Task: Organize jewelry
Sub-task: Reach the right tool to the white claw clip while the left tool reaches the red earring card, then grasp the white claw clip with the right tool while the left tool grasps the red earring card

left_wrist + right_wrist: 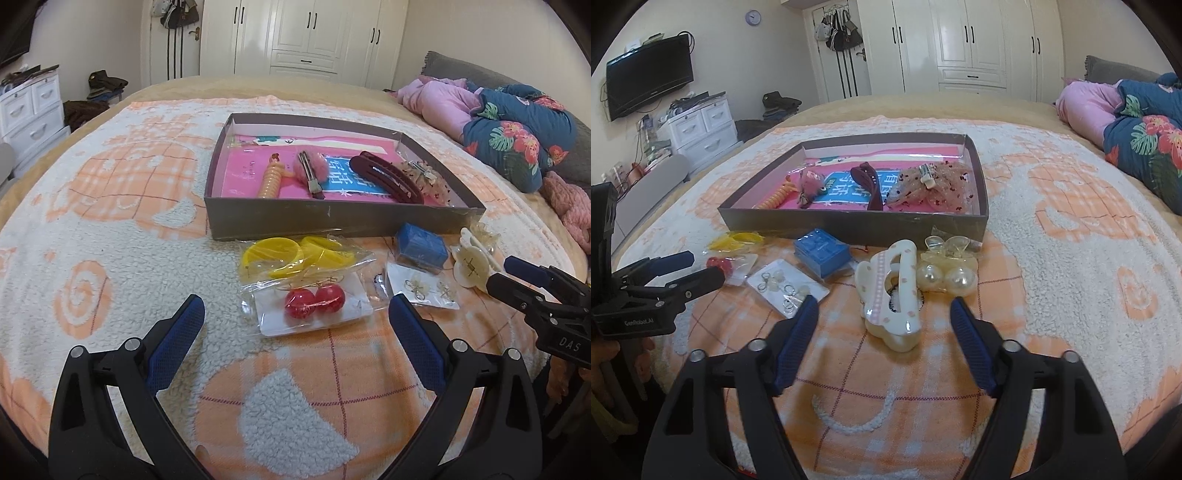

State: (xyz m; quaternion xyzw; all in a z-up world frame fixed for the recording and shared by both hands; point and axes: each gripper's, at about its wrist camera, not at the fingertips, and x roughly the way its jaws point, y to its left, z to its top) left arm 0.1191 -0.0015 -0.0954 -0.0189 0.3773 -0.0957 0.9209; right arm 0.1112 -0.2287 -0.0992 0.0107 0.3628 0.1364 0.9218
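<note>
Several hair clips lay in the box (328,218); bagged earrings (314,301) and cream claw clip (892,295) remained on the bed, both hand-held grippers (295,317) (884,317) spread, empty

A bed (110,206) is covered by a fleecy cream and orange blanket (1052,236). On the blanket a shallow brown box (849,223) is set, and just in front of it are laid a bag of yellow bangles (295,254), a packet of red ball earrings (314,301), a small blue box (822,254), a card of small earrings (786,290), a cream hair claw (892,295) and a pearl clip (945,273). Folded quilts (517,125) are piled at the right edge.
</note>
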